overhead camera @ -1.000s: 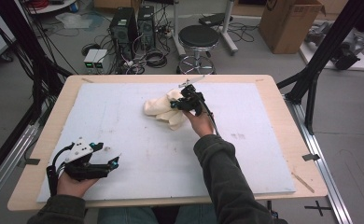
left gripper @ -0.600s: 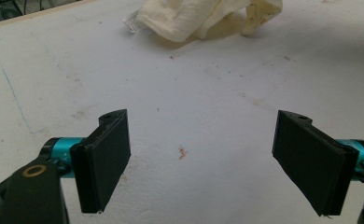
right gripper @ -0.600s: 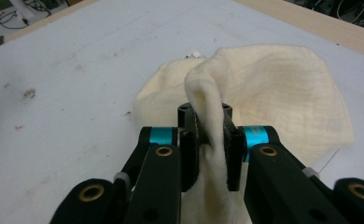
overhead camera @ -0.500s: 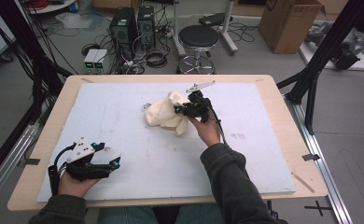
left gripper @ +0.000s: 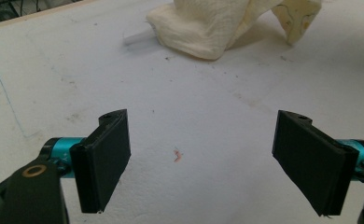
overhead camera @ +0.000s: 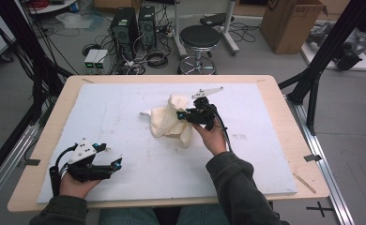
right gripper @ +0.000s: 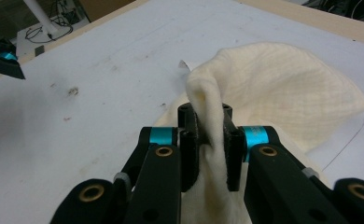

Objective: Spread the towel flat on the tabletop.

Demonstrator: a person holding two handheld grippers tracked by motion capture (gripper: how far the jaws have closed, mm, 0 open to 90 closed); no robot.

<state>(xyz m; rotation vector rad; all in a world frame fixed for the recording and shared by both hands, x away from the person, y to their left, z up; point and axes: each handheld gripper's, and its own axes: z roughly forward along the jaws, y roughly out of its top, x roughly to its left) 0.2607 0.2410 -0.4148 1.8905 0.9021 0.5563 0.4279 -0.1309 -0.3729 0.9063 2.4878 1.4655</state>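
A cream cloth (overhead camera: 168,121) lies bunched near the middle of the white mat (overhead camera: 125,117). My right gripper (overhead camera: 185,115) is shut on a fold of it and holds that part up off the mat. In the right gripper view the cloth (right gripper: 273,88) is pinched between the two black jaws of the right gripper (right gripper: 210,140) and drapes away beyond them. My left gripper (overhead camera: 116,163) rests at the near left of the mat, open, with nothing between its jaws. The left gripper view has the cloth (left gripper: 217,23) far ahead of the left gripper (left gripper: 203,163).
The mat covers a wooden table (overhead camera: 275,89). A small red mark (left gripper: 176,156) sits on the mat between the left jaws. Beyond the table stand a black stool (overhead camera: 200,40), computer towers (overhead camera: 134,23) and a cardboard box (overhead camera: 291,23).
My right gripper has moved to the right with the cloth, dragging and lifting it. The left gripper has stayed put.
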